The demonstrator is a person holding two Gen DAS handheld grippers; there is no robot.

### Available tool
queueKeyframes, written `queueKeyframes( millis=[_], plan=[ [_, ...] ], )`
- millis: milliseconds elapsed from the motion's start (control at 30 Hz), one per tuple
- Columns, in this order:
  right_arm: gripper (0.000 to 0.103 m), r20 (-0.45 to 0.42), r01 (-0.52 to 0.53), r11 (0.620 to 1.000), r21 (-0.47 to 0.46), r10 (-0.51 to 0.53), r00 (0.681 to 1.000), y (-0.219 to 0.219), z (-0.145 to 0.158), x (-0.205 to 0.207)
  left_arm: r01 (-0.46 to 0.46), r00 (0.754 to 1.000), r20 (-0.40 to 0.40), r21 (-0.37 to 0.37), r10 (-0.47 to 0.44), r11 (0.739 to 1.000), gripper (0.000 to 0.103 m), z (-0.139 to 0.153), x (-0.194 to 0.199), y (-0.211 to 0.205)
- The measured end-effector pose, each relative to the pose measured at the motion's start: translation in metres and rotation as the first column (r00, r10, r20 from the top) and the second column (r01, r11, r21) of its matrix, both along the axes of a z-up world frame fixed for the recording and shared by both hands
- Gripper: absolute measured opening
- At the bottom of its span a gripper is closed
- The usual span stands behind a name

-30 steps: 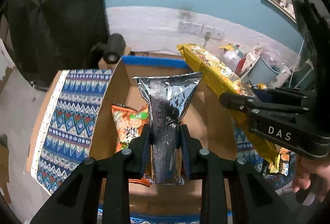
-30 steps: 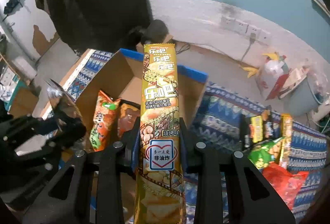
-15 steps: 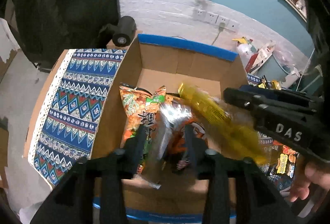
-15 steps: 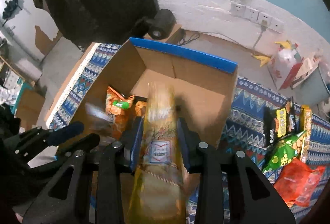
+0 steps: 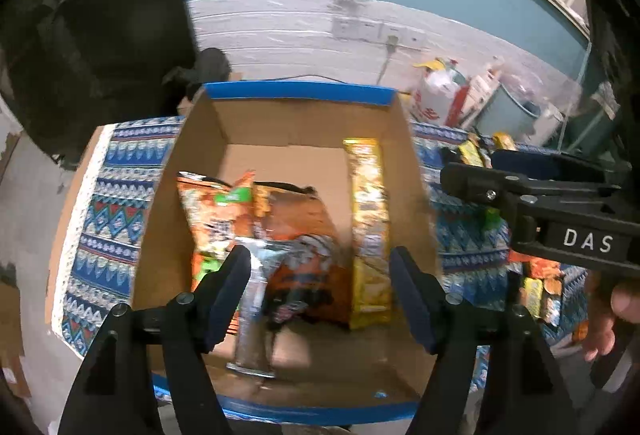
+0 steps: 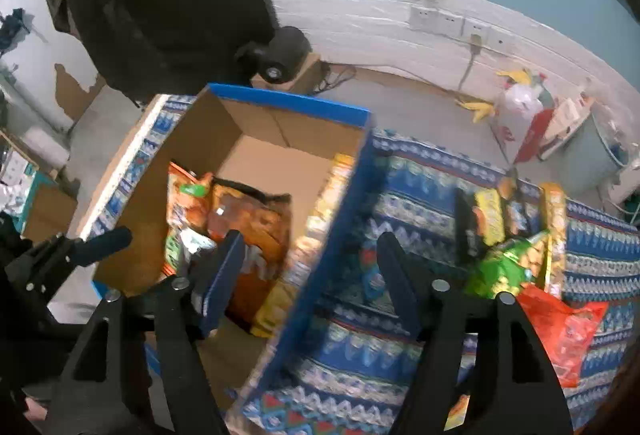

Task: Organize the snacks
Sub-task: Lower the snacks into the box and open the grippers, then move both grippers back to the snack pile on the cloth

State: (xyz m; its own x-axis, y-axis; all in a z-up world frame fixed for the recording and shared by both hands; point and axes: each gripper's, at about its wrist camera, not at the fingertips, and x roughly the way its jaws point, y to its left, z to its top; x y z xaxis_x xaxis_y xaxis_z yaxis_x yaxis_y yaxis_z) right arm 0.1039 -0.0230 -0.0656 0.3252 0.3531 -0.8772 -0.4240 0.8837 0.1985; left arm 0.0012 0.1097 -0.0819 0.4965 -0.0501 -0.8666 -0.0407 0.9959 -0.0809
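An open cardboard box (image 5: pixel 200 171) with blue-taped rims stands on a patterned cloth. Inside lie orange snack bags (image 5: pixel 216 211), a silver foil pack (image 5: pixel 256 299) and a long yellow cracker pack (image 5: pixel 368 227) along the right wall. My left gripper (image 5: pixel 320 275) is open and empty above the box's near side. My right gripper (image 6: pixel 310 259) is open and empty over the box's right wall (image 6: pixel 340 219); it also shows in the left wrist view (image 5: pixel 472 179). The yellow pack (image 6: pixel 316 227) and orange bags (image 6: pixel 248 219) show in the right wrist view.
More snacks lie on the cloth right of the box: a green bag (image 6: pixel 504 267), a red bag (image 6: pixel 568 323), yellow packs (image 6: pixel 490 215). A black speaker (image 6: pixel 280 55) sits behind the box. Bags and a bin (image 5: pixel 504 115) stand by the wall.
Both grippers opened. The silver pack dropped from the left gripper and the yellow pack from the right gripper into the box. Both grippers pulled back.
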Motion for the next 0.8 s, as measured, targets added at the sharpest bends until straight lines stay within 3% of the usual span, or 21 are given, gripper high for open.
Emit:
queueKeyframes(
  millis=[300, 600, 800],
  plan=[
    [0.071, -0.015, 0.035, 0.998, -0.055, -0.036, 0.999, -0.059, -0.009, -0.011, 0.092, 0.996, -0.005, -0.013, -0.092, 0.996, 0.074, 0.003, -0.003, -0.050],
    [0.071, -0.049, 0.061, 0.992, -0.112, -0.067, 0.997, -0.119, -0.034, -0.029, 0.138, 0.988, -0.056, -0.102, -0.145, 0.985, 0.074, -0.008, -0.002, -0.088],
    [0.071, -0.086, 0.055, 0.991, -0.122, -0.066, 0.994, -0.151, -0.052, -0.040, 0.195, 0.976, -0.090, -0.058, -0.199, 0.979, 0.074, -0.021, -0.004, -0.125]
  ],
)
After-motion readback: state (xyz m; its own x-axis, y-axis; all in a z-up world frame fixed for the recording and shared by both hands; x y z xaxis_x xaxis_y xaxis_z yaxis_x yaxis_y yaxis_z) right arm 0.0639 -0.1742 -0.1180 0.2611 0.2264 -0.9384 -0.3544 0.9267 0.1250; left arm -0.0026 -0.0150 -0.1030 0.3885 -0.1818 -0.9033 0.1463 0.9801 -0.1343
